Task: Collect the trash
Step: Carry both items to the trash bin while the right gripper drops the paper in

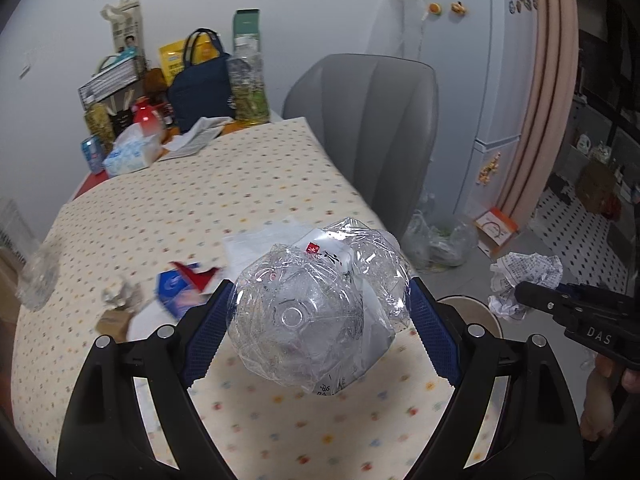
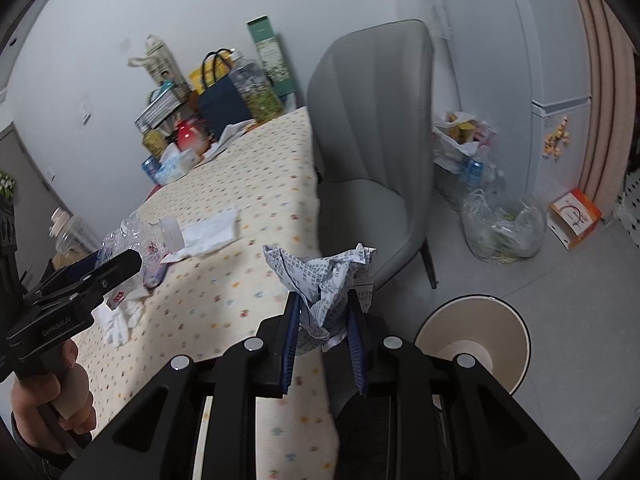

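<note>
The left gripper [image 1: 320,312] stood spread wide, its pads clamping a crushed clear plastic bottle [image 1: 316,304] above the dotted tablecloth [image 1: 256,184]; the bottle's long axis ran away from the camera, base nearest. The right gripper [image 2: 324,320] pinched a crumpled printed paper [image 2: 320,276] beyond the table edge, above a beige bin [image 2: 476,348].

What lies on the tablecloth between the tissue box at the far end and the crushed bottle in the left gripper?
In the left wrist view, mostly bare tablecloth separates the tissue box from the crushed bottle; only a white paper lies just beyond the bottle.
</note>
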Available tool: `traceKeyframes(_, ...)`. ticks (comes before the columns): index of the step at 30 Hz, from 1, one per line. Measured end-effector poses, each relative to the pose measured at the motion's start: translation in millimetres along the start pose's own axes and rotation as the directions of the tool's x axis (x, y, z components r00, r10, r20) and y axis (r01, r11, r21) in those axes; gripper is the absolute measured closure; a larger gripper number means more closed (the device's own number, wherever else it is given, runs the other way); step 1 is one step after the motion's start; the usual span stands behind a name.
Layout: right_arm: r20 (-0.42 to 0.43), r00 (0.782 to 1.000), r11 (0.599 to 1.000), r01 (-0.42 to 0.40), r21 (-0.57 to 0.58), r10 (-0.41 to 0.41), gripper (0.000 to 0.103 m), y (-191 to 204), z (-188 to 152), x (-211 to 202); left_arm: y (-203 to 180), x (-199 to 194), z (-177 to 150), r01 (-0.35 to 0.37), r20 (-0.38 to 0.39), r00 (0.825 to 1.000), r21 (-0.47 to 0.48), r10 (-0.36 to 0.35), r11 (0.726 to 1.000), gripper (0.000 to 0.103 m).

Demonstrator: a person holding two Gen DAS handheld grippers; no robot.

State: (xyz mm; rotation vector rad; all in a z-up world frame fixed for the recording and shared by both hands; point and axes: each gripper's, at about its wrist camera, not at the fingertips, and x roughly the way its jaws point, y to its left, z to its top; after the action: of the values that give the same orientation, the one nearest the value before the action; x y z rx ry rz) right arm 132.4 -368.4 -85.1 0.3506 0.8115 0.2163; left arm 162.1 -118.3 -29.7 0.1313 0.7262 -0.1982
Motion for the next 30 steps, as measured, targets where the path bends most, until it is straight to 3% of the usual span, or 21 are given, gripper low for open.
traceKeyframes(8, -0.017, 0.998, 0.994, 0.057, 0.093, -0.056, 0.079, -56.4, 3.1, 9.7, -56.9, 49.4, 12.5, 0.095, -0.066, 0.993, 0.02, -0.094, 0.995, 0.018)
traceKeyframes(14, -0.036, 0.995, 0.986, 0.094, 0.136, -0.09, 0.076, -89.0, 1.8, 22.2, -82.6, 74.4, 16.2, 0.131, -0.106, 0.986, 0.039, -0.126, 0.991, 0.018)
traceKeyframes(15, -0.035, 0.995, 0.985, 0.098, 0.139, -0.094, 0.074, -92.4, 1.8, 24.6, -84.5, 77.6, 16.1, 0.134, -0.113, 0.985, 0.038, -0.129, 0.99, 0.018)
traceKeyframes(17, -0.029, 0.993, 0.981, 0.121, 0.152, -0.118, 0.059, -101.2, 2.7, 32.9, -87.4, 84.1, 15.9, 0.14, -0.127, 0.983, 0.034, -0.135, 0.99, 0.018)
traceKeyframes(18, -0.036, 0.99, 0.978, 0.139, 0.158, -0.135, 0.043, -106.4, 3.1, 37.2, -88.9, 86.2, 15.6, 0.143, -0.134, 0.981, 0.034, -0.137, 0.989, 0.018)
traceKeyframes(19, -0.043, 0.988, 0.973, 0.156, 0.167, -0.151, 0.036, -111.7, 3.2, 40.4, -90.3, 88.2, 15.5, 0.145, -0.14, 0.98, 0.035, -0.139, 0.989, 0.018)
traceKeyframes(26, -0.033, 0.982, 0.958, 0.187, 0.219, -0.184, 0.023, -141.7, 0.4, 28.7, -108.4, 100.3, 14.2, 0.174, -0.18, 0.971, 0.069, -0.16, 0.982, 0.018)
traceKeyframes(30, -0.011, 0.968, 0.939, 0.245, 0.243, -0.25, 0.015, -159.1, 1.3, 8.2, -128.7, 107.8, 12.3, 0.204, -0.201, 0.962, 0.088, -0.183, 0.975, 0.018)
